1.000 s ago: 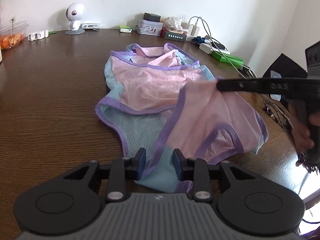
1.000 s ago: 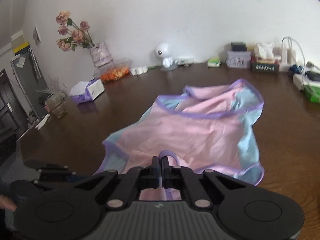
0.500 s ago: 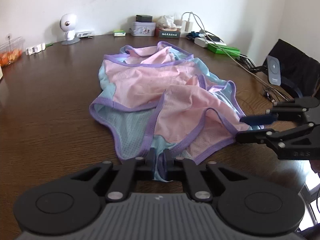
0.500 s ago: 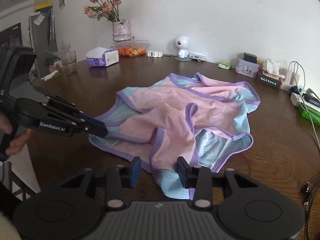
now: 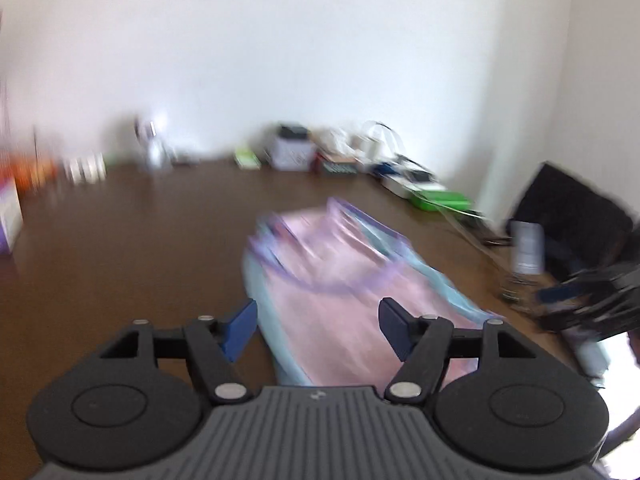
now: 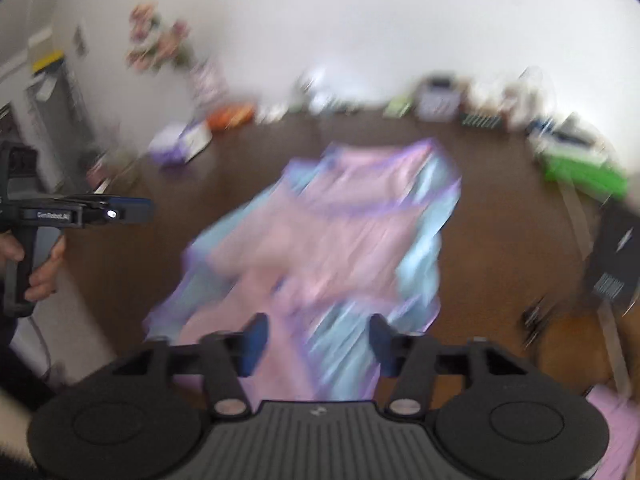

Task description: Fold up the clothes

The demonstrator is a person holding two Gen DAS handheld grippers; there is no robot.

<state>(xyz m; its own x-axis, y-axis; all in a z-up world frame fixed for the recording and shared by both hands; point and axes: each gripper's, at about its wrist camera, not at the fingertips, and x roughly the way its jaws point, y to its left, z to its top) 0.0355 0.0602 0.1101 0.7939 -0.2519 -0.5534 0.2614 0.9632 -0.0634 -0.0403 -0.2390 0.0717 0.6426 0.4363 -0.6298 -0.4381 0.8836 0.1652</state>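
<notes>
A pink, light-blue and purple-trimmed garment (image 5: pixel 344 288) lies folded over on the brown table (image 5: pixel 132 240); both views are motion-blurred. My left gripper (image 5: pixel 316 330) hovers open over the garment's near end, nothing between its blue pads. My right gripper (image 6: pixel 318 342) is open too, above the garment (image 6: pixel 328 232) at its near edge, holding nothing. The left gripper (image 6: pixel 132 212) shows from the side at the left of the right wrist view, held by a hand (image 6: pixel 42 268). The right gripper (image 5: pixel 560 294) appears blurred at the right edge of the left wrist view.
Along the far wall stand small boxes (image 5: pixel 292 152), chargers with cables (image 5: pixel 384 136), a green item (image 5: pixel 440 200) and a small white camera (image 5: pixel 154 140). A flower vase (image 6: pixel 204 76), a tissue box (image 6: pixel 180 144) and an orange snack tray (image 6: pixel 232 116) sit far left. A black chair (image 5: pixel 572 216) is at right.
My left gripper let go of the garment's hem and opened wide. Both grippers lifted and pulled back quickly; the right one opened wider. The garment now lies on the table, free of both.
</notes>
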